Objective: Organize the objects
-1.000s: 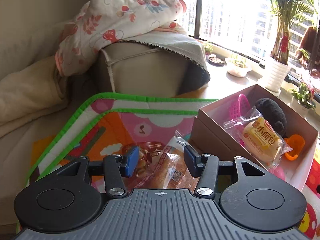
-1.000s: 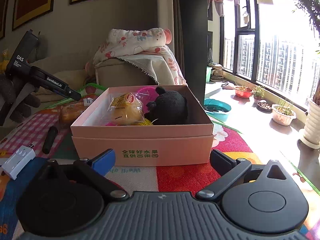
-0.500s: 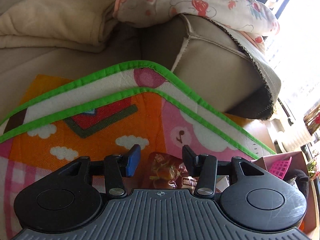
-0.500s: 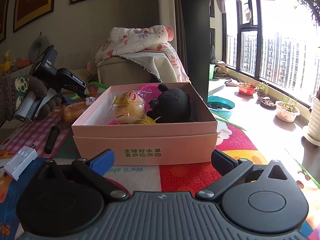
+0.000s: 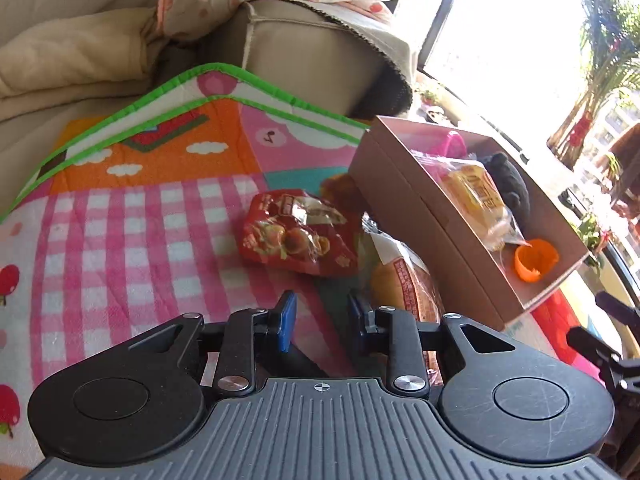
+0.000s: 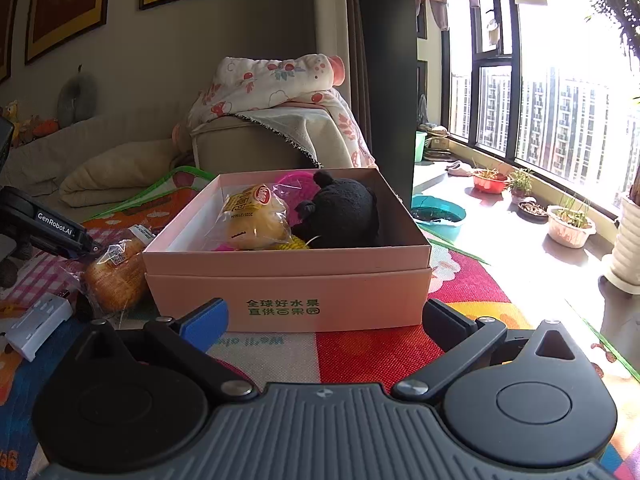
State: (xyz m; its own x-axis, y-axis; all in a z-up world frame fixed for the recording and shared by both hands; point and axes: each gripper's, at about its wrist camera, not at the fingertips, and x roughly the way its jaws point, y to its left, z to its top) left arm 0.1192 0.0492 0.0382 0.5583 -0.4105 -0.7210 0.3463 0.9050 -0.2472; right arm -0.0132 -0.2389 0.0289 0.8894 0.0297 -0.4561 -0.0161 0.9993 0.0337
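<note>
A pink cardboard box (image 6: 288, 280) (image 5: 424, 216) stands on the play mat. It holds a wrapped small bread (image 6: 256, 216) (image 5: 476, 200), a black plush toy (image 6: 340, 212), a pink plastic item (image 6: 298, 182) and an orange piece (image 5: 534, 258). A red snack bag (image 5: 296, 236) and a wrapped bread loaf (image 5: 404, 284) (image 6: 116, 276) lie on the mat left of the box. My left gripper (image 5: 320, 324) is open and empty, just before the loaf and red bag. My right gripper (image 6: 324, 320) is open wide and empty, in front of the box.
A white adapter (image 6: 36, 324) lies on the mat at the left. A sofa with a floral blanket (image 6: 276, 84) stands behind. A teal basin (image 6: 440, 216) and plant pots (image 6: 570, 224) sit on the sunlit sill at right.
My left gripper has pulled back and turned right, so the red bag, the loaf and the box show again. My right gripper has hardly moved.
</note>
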